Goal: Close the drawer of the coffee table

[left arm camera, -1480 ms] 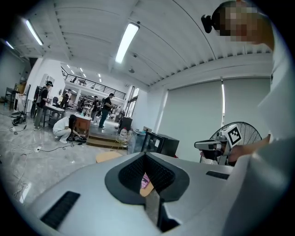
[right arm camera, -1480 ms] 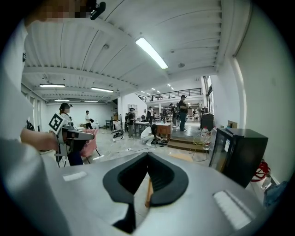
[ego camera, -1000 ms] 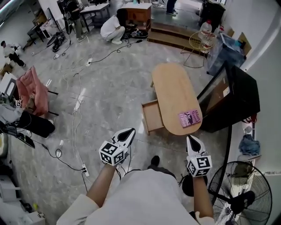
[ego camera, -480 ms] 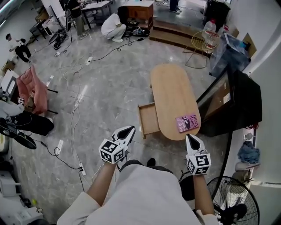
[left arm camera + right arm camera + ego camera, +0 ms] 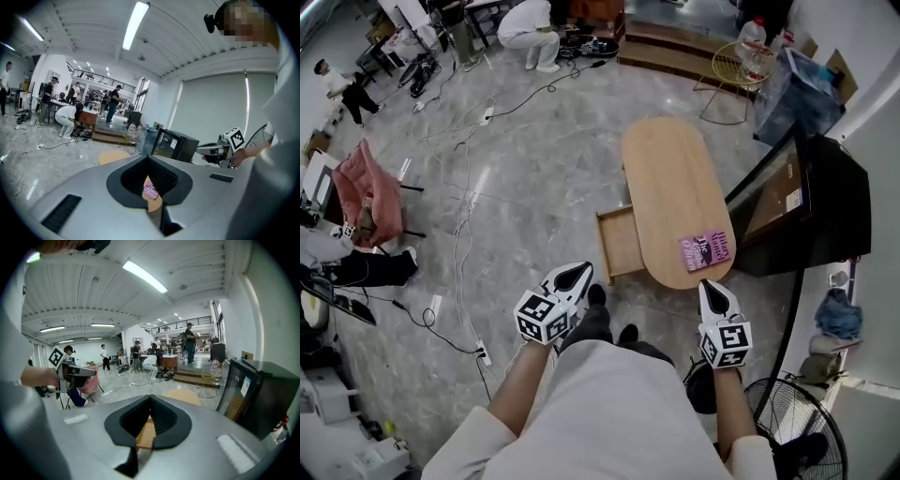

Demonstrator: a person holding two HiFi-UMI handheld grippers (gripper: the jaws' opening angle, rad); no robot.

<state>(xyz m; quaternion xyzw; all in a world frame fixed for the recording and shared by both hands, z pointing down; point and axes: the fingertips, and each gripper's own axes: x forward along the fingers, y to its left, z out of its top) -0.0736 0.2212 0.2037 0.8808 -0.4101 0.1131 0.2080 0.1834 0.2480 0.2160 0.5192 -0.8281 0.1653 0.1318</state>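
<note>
Left jaws: the two dark pads of the left gripper are pressing tip to tip, fully closed, and are gripping nothing.
Right jaws: the pads of the right gripper are likewise meeting at their tips, closed and empty.
Left gripper, from above: the left gripper is hanging in the air in the person's left hand, pointing toward the drawer and standing near it without touching.
Right gripper, from above: the right gripper is pointing at the near rounded end of the coffee table, just short of its edge.
Drawer: it is standing pulled out of the table's long side, the side facing the open floor, close to the near end; its inside is showing bare wood.
Table top: a pink booklet is lying flat near the near end.
Surroundings: a black cabinet is standing just beyond the table's far side, a floor fan is sitting by the person's right, and cables are trailing over the grey floor past a pink chair.
</note>
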